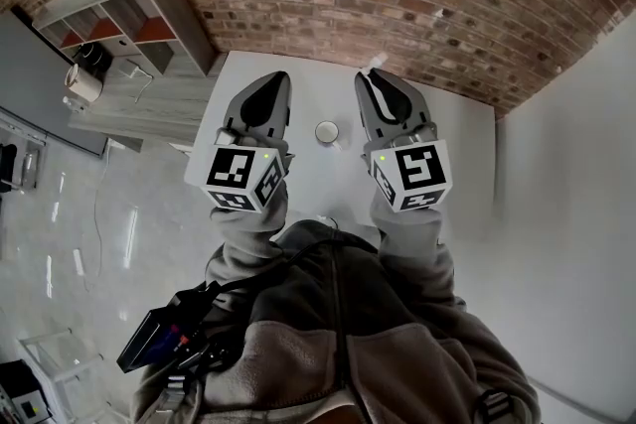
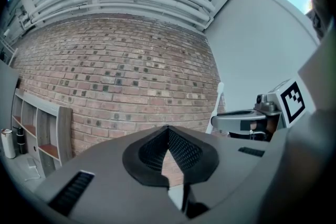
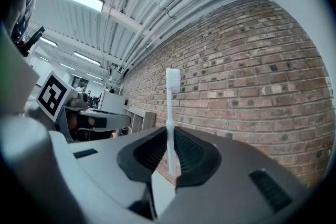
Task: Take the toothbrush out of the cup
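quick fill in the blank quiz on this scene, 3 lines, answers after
1. The right gripper is shut on a white ___.
2. The left gripper has its jaws together, holding ___.
3. In the head view, the cup stands between the two grippers on a white ___.

Missing words: toothbrush; nothing; table
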`<state>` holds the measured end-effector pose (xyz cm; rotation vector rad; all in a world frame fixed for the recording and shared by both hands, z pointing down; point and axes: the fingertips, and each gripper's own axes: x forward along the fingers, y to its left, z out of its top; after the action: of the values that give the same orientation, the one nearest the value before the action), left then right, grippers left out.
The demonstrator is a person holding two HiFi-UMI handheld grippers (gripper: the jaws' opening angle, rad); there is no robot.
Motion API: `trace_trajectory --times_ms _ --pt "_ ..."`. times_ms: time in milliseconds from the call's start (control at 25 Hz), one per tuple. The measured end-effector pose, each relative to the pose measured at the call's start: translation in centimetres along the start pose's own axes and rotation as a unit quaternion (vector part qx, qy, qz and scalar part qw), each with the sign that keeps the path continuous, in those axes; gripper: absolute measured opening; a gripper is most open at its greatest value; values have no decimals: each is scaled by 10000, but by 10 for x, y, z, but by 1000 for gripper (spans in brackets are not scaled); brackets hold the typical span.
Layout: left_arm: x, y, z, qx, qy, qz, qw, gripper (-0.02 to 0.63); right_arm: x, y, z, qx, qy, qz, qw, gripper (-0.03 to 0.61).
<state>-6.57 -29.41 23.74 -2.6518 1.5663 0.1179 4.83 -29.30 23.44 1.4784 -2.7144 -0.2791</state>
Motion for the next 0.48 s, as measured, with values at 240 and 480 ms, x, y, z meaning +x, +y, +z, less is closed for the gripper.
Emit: trace_trajectory --times_ms 240,480 --pt "-2 3 -1 52 22 78 10000 3 0 4 3 -29 -37 54 10000 46" --pt "-3 3 -1 81 13 91 9999 3 0 5 3 -26 -49 60 10000 46"
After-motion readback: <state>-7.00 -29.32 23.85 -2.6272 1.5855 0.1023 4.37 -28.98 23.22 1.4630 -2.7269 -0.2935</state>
